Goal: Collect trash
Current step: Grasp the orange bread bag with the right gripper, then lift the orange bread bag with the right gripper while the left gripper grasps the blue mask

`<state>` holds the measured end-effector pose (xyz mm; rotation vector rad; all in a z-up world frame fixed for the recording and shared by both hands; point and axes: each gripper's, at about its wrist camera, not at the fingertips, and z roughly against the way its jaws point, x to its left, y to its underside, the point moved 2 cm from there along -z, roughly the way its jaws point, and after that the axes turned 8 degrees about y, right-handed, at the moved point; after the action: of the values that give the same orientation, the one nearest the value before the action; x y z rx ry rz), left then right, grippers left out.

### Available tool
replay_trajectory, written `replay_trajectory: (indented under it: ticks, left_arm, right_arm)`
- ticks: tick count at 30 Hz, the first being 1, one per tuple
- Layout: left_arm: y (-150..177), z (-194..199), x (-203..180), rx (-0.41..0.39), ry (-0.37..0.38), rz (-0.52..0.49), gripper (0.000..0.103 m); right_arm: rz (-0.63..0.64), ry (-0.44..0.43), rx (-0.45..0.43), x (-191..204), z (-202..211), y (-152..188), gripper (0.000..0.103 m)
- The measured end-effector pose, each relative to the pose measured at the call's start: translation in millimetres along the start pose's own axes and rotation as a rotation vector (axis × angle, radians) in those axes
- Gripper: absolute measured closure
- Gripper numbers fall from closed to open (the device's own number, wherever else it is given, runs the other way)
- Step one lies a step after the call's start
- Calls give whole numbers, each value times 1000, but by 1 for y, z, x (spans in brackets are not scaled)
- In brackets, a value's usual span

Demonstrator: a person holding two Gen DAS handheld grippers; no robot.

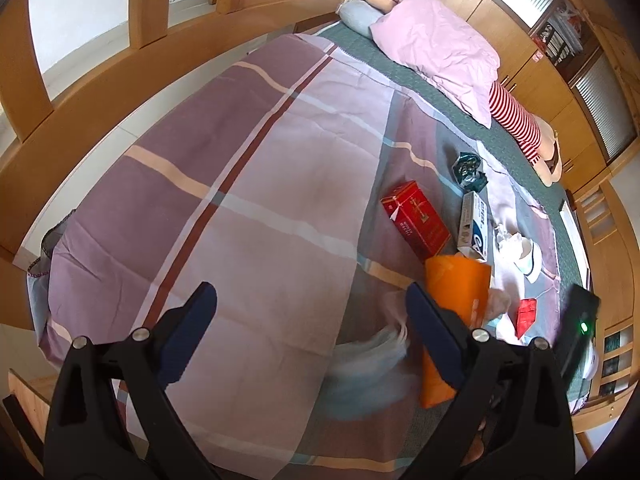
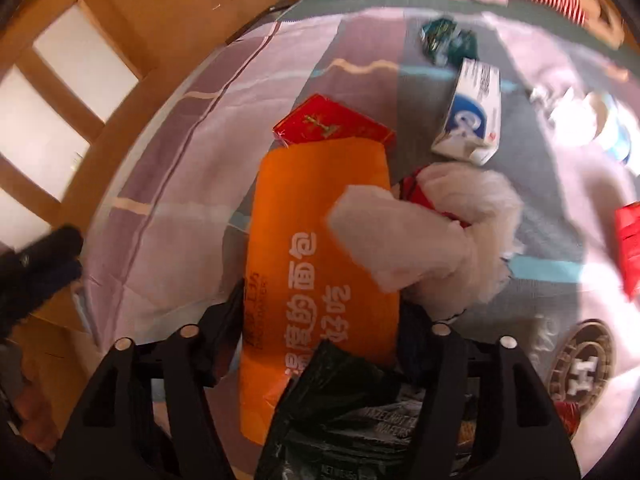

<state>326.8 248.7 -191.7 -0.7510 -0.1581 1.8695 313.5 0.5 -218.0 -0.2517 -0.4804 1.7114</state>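
Observation:
My right gripper (image 2: pixel 320 308) is shut on a flat orange bag (image 2: pixel 320 248) with white print, its fingers against the bag's two long edges. A black wafer wrapper (image 2: pixel 340 412) lies over the bag close to the camera. A white crumpled tissue (image 2: pixel 440 232) with something red in it rests at the bag's right edge. In the left wrist view the orange bag (image 1: pixel 456 300) hangs just behind the right finger of my left gripper (image 1: pixel 312 304), which stands open over the plaid sheet with nothing between its fingers. On the bed lie a red box (image 1: pixel 416 220), a white and blue box (image 1: pixel 474 220) and a dark green wrapper (image 1: pixel 468 170).
A white cup with tissue (image 1: pixel 520 252), a small red packet (image 1: pixel 526 312) and a black device with a green light (image 1: pixel 580 328) lie at the bed's right side. A round badge (image 2: pixel 580 364) is near the right gripper. A pink pillow (image 1: pixel 436 44) lies at the head. A wooden rail (image 1: pixel 120 92) runs along the left.

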Motion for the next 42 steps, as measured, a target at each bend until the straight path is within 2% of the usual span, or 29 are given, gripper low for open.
replay_trajectory:
  ticks: [1,3,8,10,11,14,15,18,22,25,26,27,31,35,37,39,42]
  left_arm:
    - [0,0,1,1,-1,4,8]
    - [0,0,4,4,-1,14,8]
    - [0,-3,9,23,1,21,8]
    - [1,-5,7,35,-1,9,8]
    - [1,-6,5,39,0,2,8]
    - [4,-8,0,52,10,-17,8]
    - [5,-9,0,54,13,-16,8]
    - [5,-7,4,51,12,-1,8]
    - [5,-7,8,55,6,4,8]
    - [5,-8,9,62,14,7,8]
    - [5,-8,9,63,16,8,8]
    - [5,-8,9,65,19,8,8]
    - [7,-10,8,78,37,14,8]
    - [9,-12,8,78,19,6,8]
    - [11,-14,2,69,-18,-43,8]
    - [16,-20,-16,83,-42,-158,8]
    - [29,-33,-39,119,-8,-275,8]
  right_arm:
    - [-4,61,-35,-4,7,1,22]
    - [-49,121,-83,-19,20,2,18]
    - [-214,220,-151,-54,43,-1,17]
    - [-303,200,-215,-63,61,2,17]
    - [-316,155,-223,-61,67,4,17]
    - [-234,45,-168,-33,53,0,17]
    - [-184,38,-149,-21,44,0,17]
    - [-99,107,-91,0,12,-2,17]
    - [-155,128,88,-4,-40,3,17]
    - [-149,156,104,-3,-50,3,19]
    - [-127,164,94,0,-49,2,24]
    - [-120,155,80,3,-46,2,36]
    - [-161,161,-19,-3,-25,-1,37]
    - [-281,184,-207,-24,19,2,37]
    - [-325,205,-277,-31,38,6,37]
    - [-372,198,-342,-38,55,12,37]
    - [-414,184,-411,-47,73,20,37]
